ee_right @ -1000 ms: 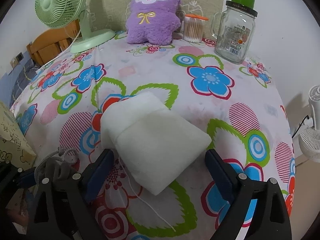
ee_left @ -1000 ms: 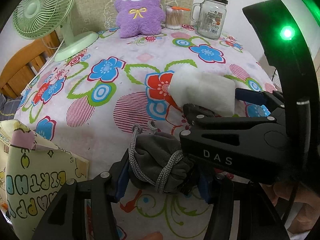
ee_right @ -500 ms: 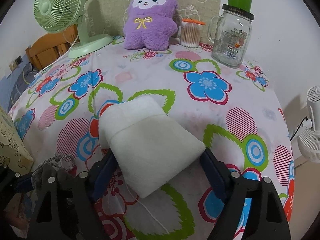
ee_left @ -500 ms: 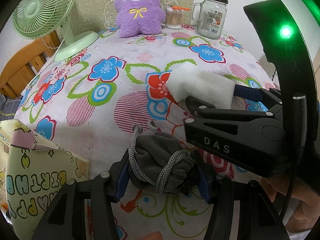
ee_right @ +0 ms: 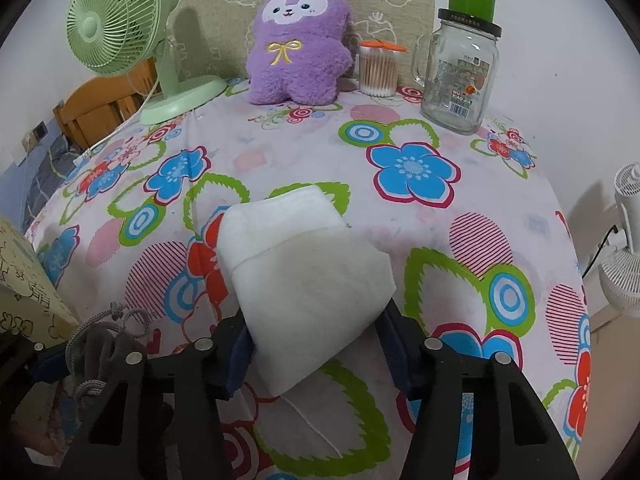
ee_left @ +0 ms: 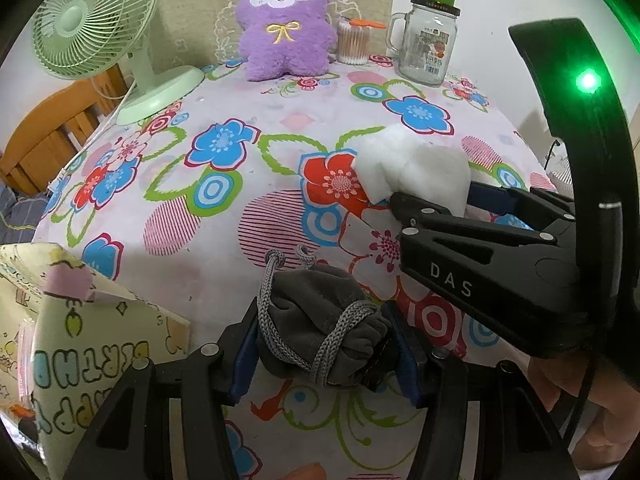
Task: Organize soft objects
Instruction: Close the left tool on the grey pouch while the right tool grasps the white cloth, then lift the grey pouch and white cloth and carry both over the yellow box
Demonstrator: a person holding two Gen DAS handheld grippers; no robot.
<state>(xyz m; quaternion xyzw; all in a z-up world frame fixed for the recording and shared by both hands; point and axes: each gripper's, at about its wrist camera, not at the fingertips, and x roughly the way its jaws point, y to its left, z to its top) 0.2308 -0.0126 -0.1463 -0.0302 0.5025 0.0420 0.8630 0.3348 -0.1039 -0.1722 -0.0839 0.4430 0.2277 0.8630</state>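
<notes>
A grey drawstring pouch (ee_left: 316,320) sits between the blue pads of my left gripper (ee_left: 324,344), which is shut on it just above the floral tablecloth (ee_left: 248,92). To its right, my right gripper (ee_right: 316,336) has its jaws closing on a folded white cloth (ee_right: 304,264). Both pads press its sides and the cloth bunches up between them. In the left wrist view the cloth (ee_left: 412,168) shows squeezed at the right gripper's tips (ee_left: 436,196). A purple plush toy (ee_right: 298,44) sits upright at the far edge of the table.
A yellow birthday paper bag (ee_left: 88,344) stands open at the near left corner. At the back are a green fan (ee_right: 116,20), a cotton swab tub (ee_right: 378,70) and a glass jar (ee_right: 460,68). A white fan (ee_right: 628,248) stands off the table's right side.
The right gripper's jaws have come inward from wide apart onto the white cloth, which is now narrower and bunched. The left gripper and the pouch have not moved.
</notes>
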